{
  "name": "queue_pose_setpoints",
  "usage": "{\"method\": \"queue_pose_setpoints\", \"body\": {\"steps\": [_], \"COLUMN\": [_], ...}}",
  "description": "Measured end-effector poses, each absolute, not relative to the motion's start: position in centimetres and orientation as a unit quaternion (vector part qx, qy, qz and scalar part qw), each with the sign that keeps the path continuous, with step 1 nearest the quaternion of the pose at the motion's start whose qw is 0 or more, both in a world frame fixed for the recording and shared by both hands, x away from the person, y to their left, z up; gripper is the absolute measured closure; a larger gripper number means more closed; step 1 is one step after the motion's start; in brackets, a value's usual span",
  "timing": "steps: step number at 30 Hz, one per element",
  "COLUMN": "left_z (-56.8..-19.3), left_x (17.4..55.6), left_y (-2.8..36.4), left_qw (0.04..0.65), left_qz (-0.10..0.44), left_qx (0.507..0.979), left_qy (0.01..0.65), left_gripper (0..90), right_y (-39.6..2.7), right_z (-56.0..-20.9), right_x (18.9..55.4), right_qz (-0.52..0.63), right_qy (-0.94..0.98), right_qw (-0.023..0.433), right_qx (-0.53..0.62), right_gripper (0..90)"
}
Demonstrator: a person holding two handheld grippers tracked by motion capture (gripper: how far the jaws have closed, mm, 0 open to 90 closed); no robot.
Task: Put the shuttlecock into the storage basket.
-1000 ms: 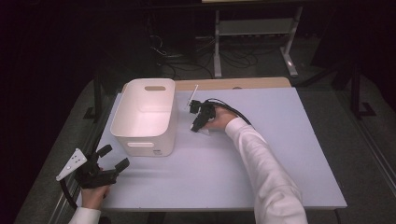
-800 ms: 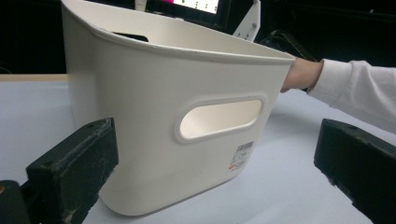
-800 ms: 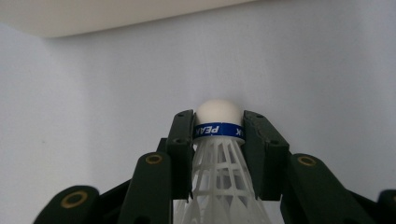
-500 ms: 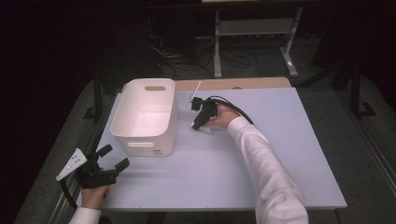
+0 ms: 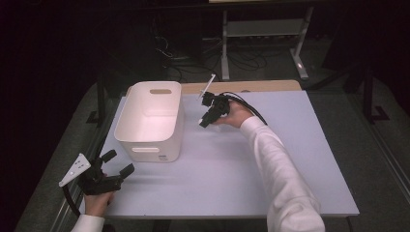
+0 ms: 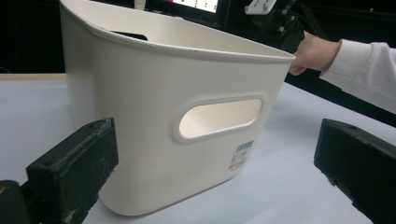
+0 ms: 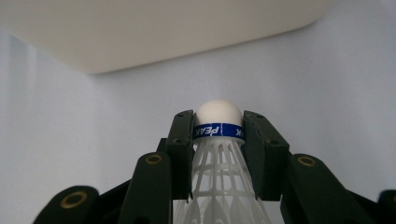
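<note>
Shuttlecock (image 7: 218,140) — clamped at its base between the jaws of the right gripper (image 5: 209,113), cork tip pointing away from the gripper camera toward the table. It is held above the table, just beside the right wall of the white bin (image 5: 150,121) and not over its opening.

Surface: pale lavender-grey tabletop (image 5: 232,164), matte, with a strip of bare wood (image 5: 261,86) along the far edge. Room is dark; a metal-framed stand (image 5: 261,34) and loose cables (image 5: 174,58) sit on the floor behind the table.

Shuttlecock appearance: rounded white cork, blue band printed "PEAK" just behind it, white plastic lattice skirt widening toward the camera.

Left gripper (image 5: 104,174) — rests at the near left corner of the table, jaws spread wide with nothing between them, aimed at the bin's handle cutout (image 6: 219,116).
</note>
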State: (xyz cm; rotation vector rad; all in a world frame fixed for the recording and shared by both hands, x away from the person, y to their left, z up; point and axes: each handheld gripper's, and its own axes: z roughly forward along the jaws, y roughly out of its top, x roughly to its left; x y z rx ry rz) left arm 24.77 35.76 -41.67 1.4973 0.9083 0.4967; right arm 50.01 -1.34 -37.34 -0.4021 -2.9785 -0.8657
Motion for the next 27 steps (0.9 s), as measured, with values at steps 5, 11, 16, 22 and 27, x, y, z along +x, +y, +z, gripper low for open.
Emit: {"method": "queue_pose_setpoints", "body": {"steps": [5, 11, 16, 22, 27], "left_z": [-41.6, -41.7, -41.6, -41.6, -41.6], "left_x": [24.8, 24.7, 24.7, 24.8, 24.8], "left_y": [35.7, 35.7, 35.7, 35.8, 35.7], "left_qw": [0.612, 0.617, 0.614, 0.611, 0.612], "left_qz": [0.216, 0.213, 0.215, 0.219, 0.216], "left_qx": [0.651, 0.645, 0.648, 0.653, 0.649], "left_qy": [0.394, 0.397, 0.396, 0.391, 0.397], "left_gripper": [0.0, 0.0, 0.0, 0.0, 0.0], "right_y": [-1.6, -1.4, -1.4, -1.6, -1.7], "right_z": [-36.6, -36.1, -35.5, -34.7, -34.1], "right_x": [49.9, 49.8, 49.6, 49.4, 49.3], "right_qz": [-0.294, -0.31, -0.316, -0.323, -0.329], "right_qy": [-0.947, -0.942, -0.939, -0.937, -0.934], "right_qw": [0.009, 0.016, 0.013, 0.008, 0.009], "right_qx": [-0.131, -0.13, -0.134, -0.134, -0.137], "right_gripper": [63.9, 63.9, 64.0, 63.9, 63.9]}}
